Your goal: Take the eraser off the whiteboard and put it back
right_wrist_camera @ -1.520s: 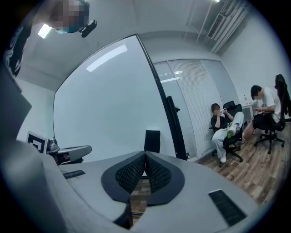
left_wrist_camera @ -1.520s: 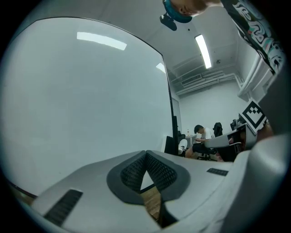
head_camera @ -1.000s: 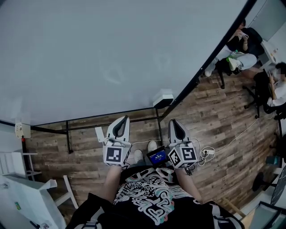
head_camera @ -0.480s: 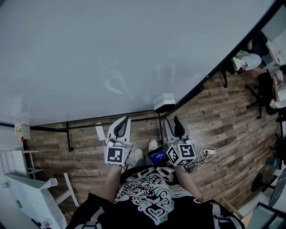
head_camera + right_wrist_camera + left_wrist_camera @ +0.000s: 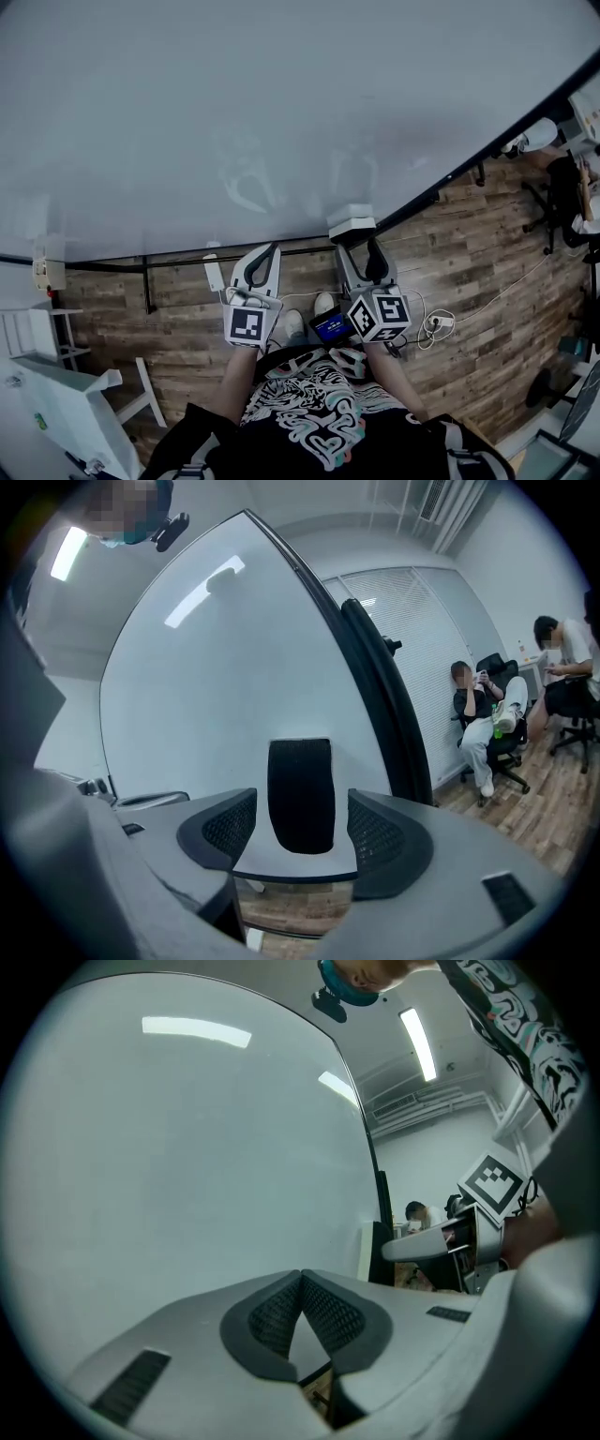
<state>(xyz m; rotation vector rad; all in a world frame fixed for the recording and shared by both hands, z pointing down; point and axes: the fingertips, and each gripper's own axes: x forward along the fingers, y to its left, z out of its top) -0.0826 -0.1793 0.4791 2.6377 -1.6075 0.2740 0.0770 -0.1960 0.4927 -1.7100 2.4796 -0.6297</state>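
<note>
A white block eraser [image 5: 351, 225] clings near the bottom right edge of the big whiteboard [image 5: 234, 112]. My right gripper [image 5: 361, 251] sits just below it with its jaws spread; they have just been opening. In the right gripper view the eraser [image 5: 300, 785] shows as a dark upright rectangle between the two pads [image 5: 380, 832], with a gap on each side and no contact. My left gripper [image 5: 265, 253] hovers to the left in front of bare board. Its pads [image 5: 272, 1312] meet at the tip with nothing between them.
The board's black frame [image 5: 469, 159] slants down to the right, with its stand bars [image 5: 145, 281] over a wooden floor. Seated people [image 5: 483, 719] are at the far right. White shelving [image 5: 56, 394] stands lower left. A power strip and cable [image 5: 439, 321] lie by my feet.
The right gripper's jaws have gone from nearly closed to wide apart, and it has shifted left under the eraser. The eraser now sits lower and closer in the head view. The left gripper barely moved.
</note>
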